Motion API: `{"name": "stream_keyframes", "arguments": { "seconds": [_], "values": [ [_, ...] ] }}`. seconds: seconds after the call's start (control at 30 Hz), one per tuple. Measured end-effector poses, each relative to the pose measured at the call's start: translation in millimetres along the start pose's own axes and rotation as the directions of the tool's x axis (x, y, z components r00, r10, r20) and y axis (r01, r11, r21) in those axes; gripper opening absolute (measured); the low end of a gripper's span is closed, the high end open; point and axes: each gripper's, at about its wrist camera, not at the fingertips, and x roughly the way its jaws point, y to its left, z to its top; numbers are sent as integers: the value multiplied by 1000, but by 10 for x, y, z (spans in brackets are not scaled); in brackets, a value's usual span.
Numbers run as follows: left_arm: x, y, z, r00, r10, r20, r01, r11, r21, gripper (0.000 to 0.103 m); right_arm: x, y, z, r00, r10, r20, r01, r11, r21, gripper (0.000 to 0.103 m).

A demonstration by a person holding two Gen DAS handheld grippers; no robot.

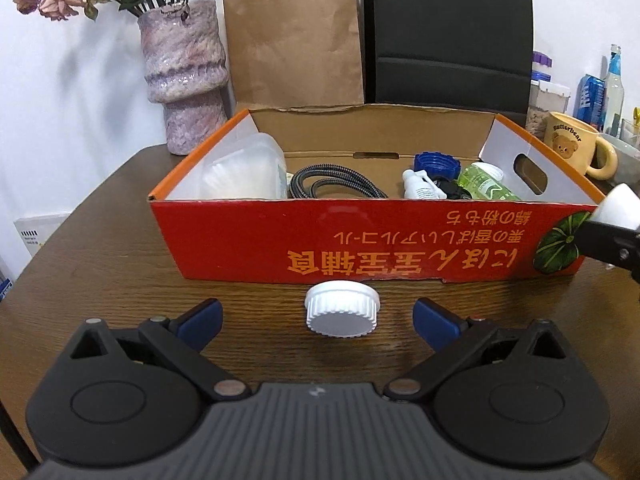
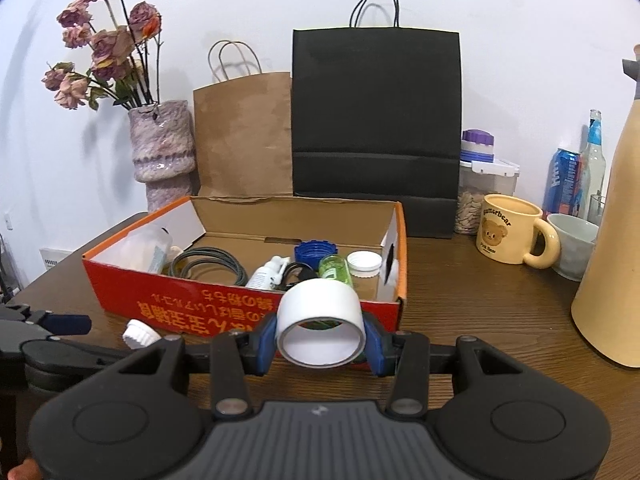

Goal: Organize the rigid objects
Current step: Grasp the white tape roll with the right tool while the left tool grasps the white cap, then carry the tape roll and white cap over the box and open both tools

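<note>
A white ribbed cap [image 1: 342, 314] lies on the wooden table just in front of the red cardboard box [image 1: 248, 248]. My left gripper [image 1: 318, 318] is open, its blue fingers on either side of the cap and apart from it. My right gripper [image 2: 320, 340] is shut on a white tape roll [image 2: 320, 326], held in front of the box's [image 2: 132, 300] near right corner; the roll shows at the left wrist view's right edge [image 1: 618, 210]. The cap also shows in the right wrist view [image 2: 140, 334]. Inside the box lie a black cable [image 1: 336, 184], a blue lid [image 1: 436, 164], a green bottle [image 1: 486, 186] and a white spray bottle [image 1: 420, 188].
Behind the box stand a purple vase with dried roses [image 1: 184, 76], a brown paper bag [image 1: 296, 40] and a black bag [image 2: 376, 128]. To the right are a yellow bear mug [image 2: 512, 236], a bowl [image 2: 576, 244], a tall beige jug [image 2: 616, 240], a can and bottles.
</note>
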Motion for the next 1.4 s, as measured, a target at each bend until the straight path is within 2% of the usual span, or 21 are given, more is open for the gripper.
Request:
{"name": "stream_keyframes", "arguments": {
  "seconds": [0.2,0.23,0.3,0.37,0.4,0.43,0.47,0.77,1.1,1.4],
  "values": [
    [38,-21,7,1000,-10,5,10,1000,-8,103,23,-43,-5,1000,-4,-2,4,1000,9,43],
    [37,-31,7,1000,-13,7,13,1000,-6,100,24,-42,-6,1000,-4,-2,4,1000,9,43],
    [37,-42,2,1000,-24,8,24,1000,-3,89,25,-38,-7,1000,-4,-3,4,1000,7,43],
    [55,-42,-5,999,-36,-2,36,999,-4,67,31,-35,-10,1000,-4,-4,4,1000,6,43],
    [70,-41,-7,999,-42,-10,42,999,-8,61,27,-36,-7,1000,-4,-3,4,1000,7,43],
    [88,-30,-12,998,-51,-21,51,999,-14,47,28,-33,-9,1000,-3,-3,3,1000,6,43],
    [93,-16,-18,998,-55,-24,55,998,-21,42,26,-29,-12,1000,-2,-2,2,1000,4,43],
    [-120,38,-69,999,-23,36,24,999,-24,41,-54,54,-32,1000,15,19,-14,1000,-19,43],
    [-453,71,-142,996,-21,88,23,1000,-17,41,-205,158,-33,998,37,47,-36,999,-32,43],
    [-694,112,-52,991,-10,132,13,1000,-21,41,-372,189,25,996,36,84,-34,999,-30,43]
  ]
}}
